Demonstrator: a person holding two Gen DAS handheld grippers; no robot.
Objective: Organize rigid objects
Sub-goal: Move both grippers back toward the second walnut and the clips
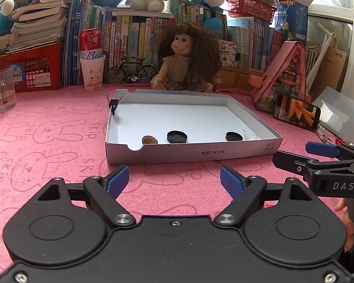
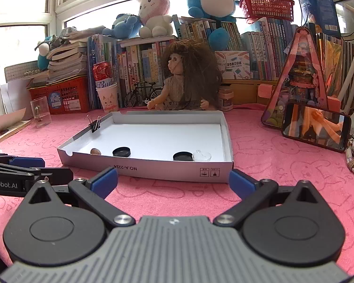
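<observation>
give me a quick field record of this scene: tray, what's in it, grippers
tray: white cardboard box lid on pink cloth
inside, near front wall: brown stone, two black caps, small clear glass piece
on left wall: black binder clip
left gripper: jaws open, empty, before the tray
right gripper: jaws open, empty, before the tray
</observation>
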